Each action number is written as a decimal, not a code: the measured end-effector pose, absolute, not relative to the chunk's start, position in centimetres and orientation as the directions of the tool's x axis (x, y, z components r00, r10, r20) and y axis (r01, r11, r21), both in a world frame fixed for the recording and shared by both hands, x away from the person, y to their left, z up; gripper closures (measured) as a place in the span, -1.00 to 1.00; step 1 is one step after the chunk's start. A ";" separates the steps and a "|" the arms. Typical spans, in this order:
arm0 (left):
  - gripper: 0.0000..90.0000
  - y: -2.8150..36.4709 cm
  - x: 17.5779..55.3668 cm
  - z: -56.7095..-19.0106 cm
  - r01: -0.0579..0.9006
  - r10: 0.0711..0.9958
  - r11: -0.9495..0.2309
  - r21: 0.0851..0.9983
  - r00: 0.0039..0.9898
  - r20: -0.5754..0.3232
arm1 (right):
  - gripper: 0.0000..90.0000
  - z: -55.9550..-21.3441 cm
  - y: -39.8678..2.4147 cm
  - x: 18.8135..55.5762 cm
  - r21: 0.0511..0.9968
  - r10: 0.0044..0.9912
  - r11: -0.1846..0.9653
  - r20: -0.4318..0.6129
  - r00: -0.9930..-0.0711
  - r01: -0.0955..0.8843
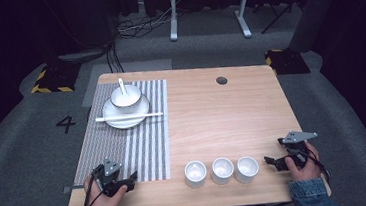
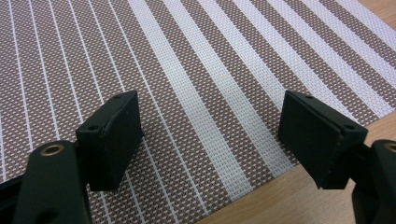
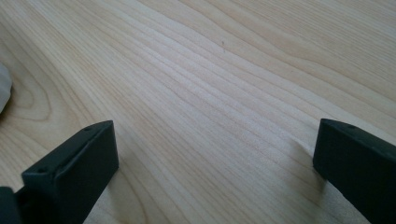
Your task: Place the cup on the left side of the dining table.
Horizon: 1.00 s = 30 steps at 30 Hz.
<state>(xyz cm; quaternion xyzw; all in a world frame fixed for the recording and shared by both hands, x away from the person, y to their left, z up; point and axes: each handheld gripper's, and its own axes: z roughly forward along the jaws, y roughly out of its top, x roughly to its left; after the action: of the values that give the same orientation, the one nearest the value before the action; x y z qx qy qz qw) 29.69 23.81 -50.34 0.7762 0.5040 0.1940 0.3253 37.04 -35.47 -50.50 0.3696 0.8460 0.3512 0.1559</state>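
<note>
My left gripper (image 1: 132,180) rests at the table's front left, over the near edge of a striped placemat (image 1: 139,137). In the left gripper view its jaws stand wide apart above the woven placemat (image 2: 201,84), nothing between them. My right gripper (image 1: 270,161) sits at the front right, just right of three white cups (image 1: 221,170) in a row. The right gripper view shows its jaws wide apart over bare wood (image 3: 210,93), with a sliver of a white cup (image 3: 3,91) at the left edge. A white bowl with a spoon (image 1: 126,97) stands on a plate (image 1: 139,118), chopsticks (image 1: 128,117) across the plate.
The wooden table (image 1: 222,119) has a round cable hole (image 1: 221,80) at the back. A white desk frame (image 1: 208,10) and cables stand on the floor beyond.
</note>
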 end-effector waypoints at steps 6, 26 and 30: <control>-0.52 23.8 29.6 -50.3 0.655 0.908 -0.283 0.701 0.417 -0.023 | -1.00 -50.5 -35.5 37.1 0.709 0.735 0.481 -0.005 -0.679 0.516; -0.46 24.7 29.5 -49.0 0.650 0.910 -0.256 0.716 0.412 -0.049 | -1.00 -50.5 -35.5 37.1 0.709 0.734 0.481 -0.005 -0.679 0.515; -0.46 24.9 29.3 -48.2 0.644 0.909 -0.246 0.724 0.413 -0.058 | -1.00 -50.5 -35.5 37.1 0.709 0.734 0.481 -0.005 -0.679 0.515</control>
<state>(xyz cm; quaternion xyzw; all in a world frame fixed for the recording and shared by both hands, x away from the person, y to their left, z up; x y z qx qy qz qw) 29.32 24.90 -48.22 0.7657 0.5070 0.1912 0.3464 37.07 -35.47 -50.50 0.3690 0.8463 0.3511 0.1559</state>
